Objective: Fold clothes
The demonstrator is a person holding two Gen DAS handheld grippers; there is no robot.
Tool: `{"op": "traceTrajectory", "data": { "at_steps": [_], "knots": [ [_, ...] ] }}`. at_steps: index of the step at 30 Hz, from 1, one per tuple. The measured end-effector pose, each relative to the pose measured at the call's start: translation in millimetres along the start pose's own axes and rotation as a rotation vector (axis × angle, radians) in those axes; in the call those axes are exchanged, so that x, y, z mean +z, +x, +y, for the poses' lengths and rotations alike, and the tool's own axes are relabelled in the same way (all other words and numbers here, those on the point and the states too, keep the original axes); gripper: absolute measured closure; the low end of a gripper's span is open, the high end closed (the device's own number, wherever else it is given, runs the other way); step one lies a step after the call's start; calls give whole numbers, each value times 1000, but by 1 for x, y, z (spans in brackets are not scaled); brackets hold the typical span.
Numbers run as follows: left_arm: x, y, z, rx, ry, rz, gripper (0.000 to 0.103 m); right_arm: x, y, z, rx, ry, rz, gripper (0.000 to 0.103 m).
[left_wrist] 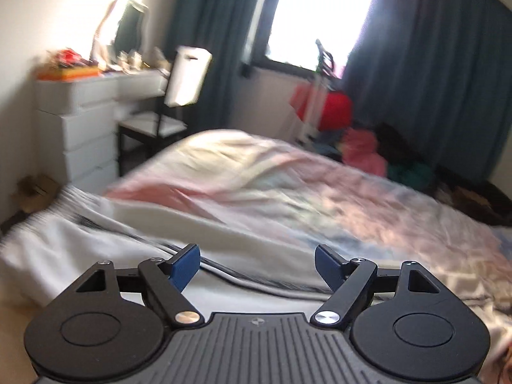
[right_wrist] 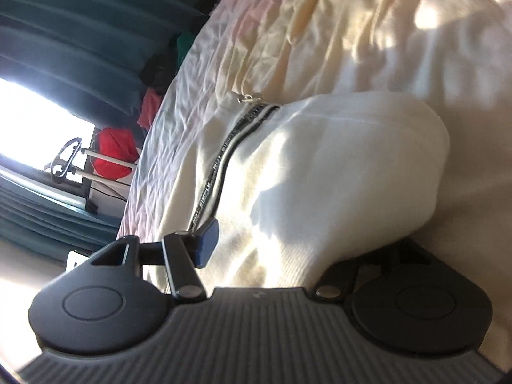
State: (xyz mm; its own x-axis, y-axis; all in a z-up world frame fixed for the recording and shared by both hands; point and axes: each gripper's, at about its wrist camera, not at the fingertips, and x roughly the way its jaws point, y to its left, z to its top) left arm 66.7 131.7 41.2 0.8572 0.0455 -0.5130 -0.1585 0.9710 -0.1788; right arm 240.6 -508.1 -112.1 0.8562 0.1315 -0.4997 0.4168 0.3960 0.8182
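A white garment (left_wrist: 73, 249) with a black-and-white striped zipper band lies on the bed, low and left in the left wrist view. My left gripper (left_wrist: 257, 267) is open and empty just above it. In the right wrist view the same white garment (right_wrist: 336, 166) fills the middle, its zipper band (right_wrist: 224, 156) running up from the left finger. My right gripper (right_wrist: 265, 249) has its jaws wide apart, and a fold of the garment lies between them. The right finger is hidden under the cloth.
The bed (left_wrist: 320, 185) has a rumpled pink and pale patterned cover. A white dresser (left_wrist: 76, 118) and a black chair (left_wrist: 153, 124) stand at the left. A heap of red, pink and green clothes (left_wrist: 361, 150) lies by the dark curtains (left_wrist: 432, 64).
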Motion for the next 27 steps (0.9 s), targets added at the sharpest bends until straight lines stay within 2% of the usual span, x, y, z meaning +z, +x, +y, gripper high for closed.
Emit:
{"op": "traceTrajectory", "data": {
  "at_steps": [3,6,8,12,15,16,17,19,21,24,27],
  "knots": [
    [-23,27,-34,-29,64,31,22,3,-11,3,136,35,-65,40],
    [-54,56,-56,-13,200,61,22,4,-18,6,228,62,-106,40],
    [-76,76,-64,7,275,111,22,2,-14,6,201,60,-100,41],
    [-99,97,-62,30,283,180,22,0,9,0,52,20,-9,41],
    [-103,103,-64,45,314,182,21,-2,20,-1,-11,-46,25,45],
    [-104,104,-64,50,320,181,21,-3,20,4,-32,-79,21,50],
    [-105,104,-65,51,326,178,21,-5,21,9,-61,-109,10,54],
    [-104,103,-65,49,330,175,20,-6,19,15,-99,-146,-16,68],
    [-101,101,-62,45,331,173,20,-5,16,20,-118,-150,-50,75],
    [-99,98,-61,42,336,172,20,-12,6,39,-142,-192,-118,80],
    [-95,96,-59,31,331,178,20,-31,-17,75,-137,-367,-232,83]
  ]
}}
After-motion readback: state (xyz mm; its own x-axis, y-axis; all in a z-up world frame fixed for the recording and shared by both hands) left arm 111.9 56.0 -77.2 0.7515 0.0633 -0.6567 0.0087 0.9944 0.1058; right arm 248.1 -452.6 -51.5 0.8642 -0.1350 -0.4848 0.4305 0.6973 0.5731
